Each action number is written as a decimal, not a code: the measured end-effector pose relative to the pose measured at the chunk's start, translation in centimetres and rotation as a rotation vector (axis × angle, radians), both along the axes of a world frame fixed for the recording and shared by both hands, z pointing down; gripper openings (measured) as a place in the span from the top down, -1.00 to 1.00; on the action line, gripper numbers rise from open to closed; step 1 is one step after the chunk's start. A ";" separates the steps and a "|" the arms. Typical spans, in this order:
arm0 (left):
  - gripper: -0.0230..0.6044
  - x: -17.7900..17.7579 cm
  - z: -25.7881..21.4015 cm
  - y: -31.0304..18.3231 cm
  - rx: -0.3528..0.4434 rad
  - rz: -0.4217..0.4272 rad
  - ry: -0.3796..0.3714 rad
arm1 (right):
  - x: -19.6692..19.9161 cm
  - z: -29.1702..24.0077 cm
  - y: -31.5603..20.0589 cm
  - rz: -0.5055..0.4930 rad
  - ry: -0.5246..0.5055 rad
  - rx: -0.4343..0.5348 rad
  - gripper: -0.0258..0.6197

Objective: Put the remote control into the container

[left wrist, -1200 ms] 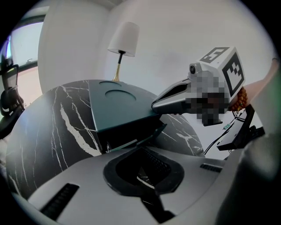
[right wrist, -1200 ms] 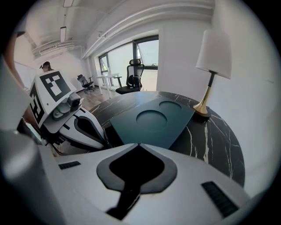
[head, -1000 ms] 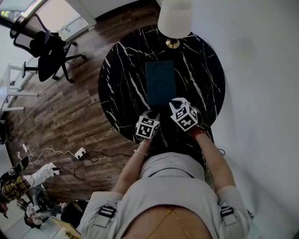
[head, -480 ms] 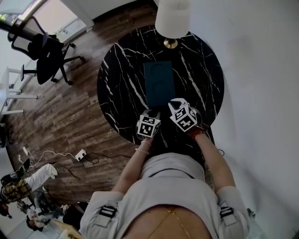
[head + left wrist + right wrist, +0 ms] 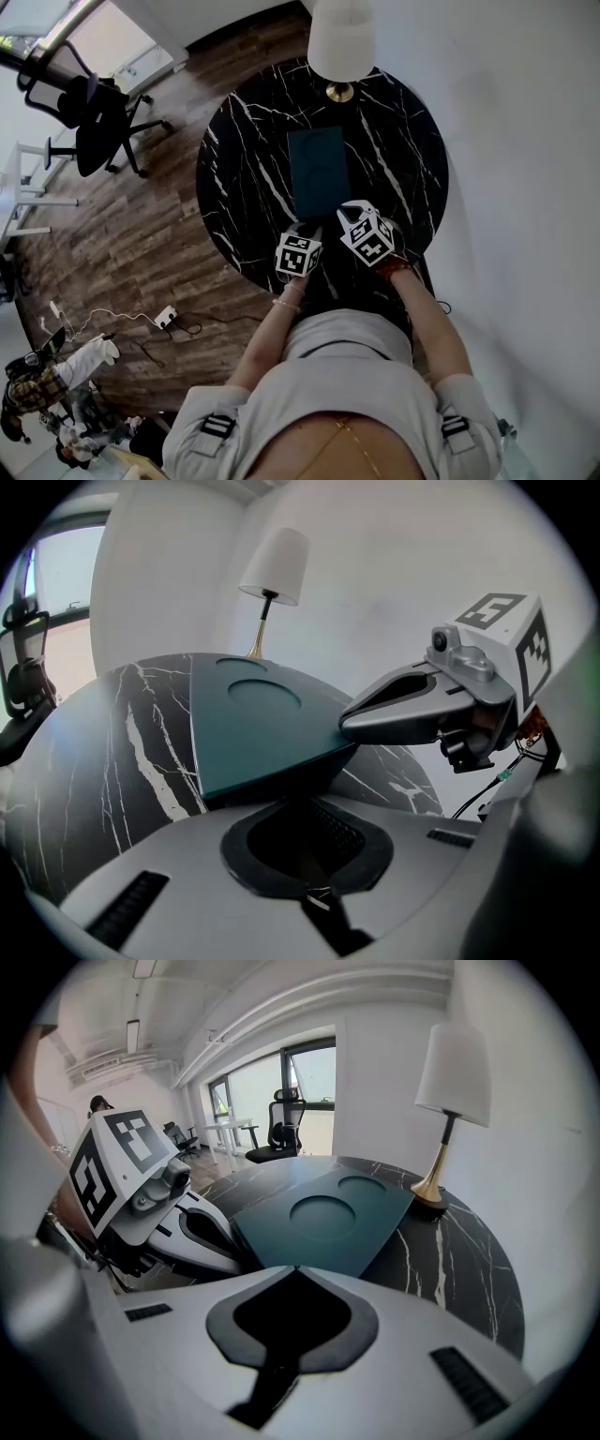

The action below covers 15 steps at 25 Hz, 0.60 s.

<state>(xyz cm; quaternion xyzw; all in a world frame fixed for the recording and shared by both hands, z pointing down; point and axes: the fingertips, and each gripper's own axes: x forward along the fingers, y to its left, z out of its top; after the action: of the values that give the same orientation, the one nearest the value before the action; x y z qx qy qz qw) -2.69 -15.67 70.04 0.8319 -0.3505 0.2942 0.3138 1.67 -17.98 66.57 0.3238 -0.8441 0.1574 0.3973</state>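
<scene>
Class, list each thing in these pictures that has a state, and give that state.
container: closed, flat on the table.
left gripper: jaws together, empty, at the container's near edge.
right gripper: jaws together, empty, beside it.
lamp: upright on the table.
office chair: upright, unoccupied.

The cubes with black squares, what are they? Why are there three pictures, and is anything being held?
The cubes are markers on two hand-held grippers, tongs a person holds, one per hand. One picture looks down from the person's head; the others look along each tool's jaws. On the round table are a flat teal box and a lamp. The right hand-held gripper is shut and empty. The left hand-held gripper has its tips at the box's corner; whether it grips, I cannot tell.
</scene>
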 end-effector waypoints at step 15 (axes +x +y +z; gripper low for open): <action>0.92 -0.7 -4.2 0.5 0.082 -0.063 0.033 | 0.5 -0.7 0.0 0.027 -0.087 0.002 0.89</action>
<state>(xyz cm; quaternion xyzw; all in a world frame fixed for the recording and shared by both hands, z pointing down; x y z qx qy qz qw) -3.43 -15.13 65.86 0.8375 -0.3830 0.2556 0.2944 2.17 -17.95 65.86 0.3286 -0.8563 0.1758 0.3577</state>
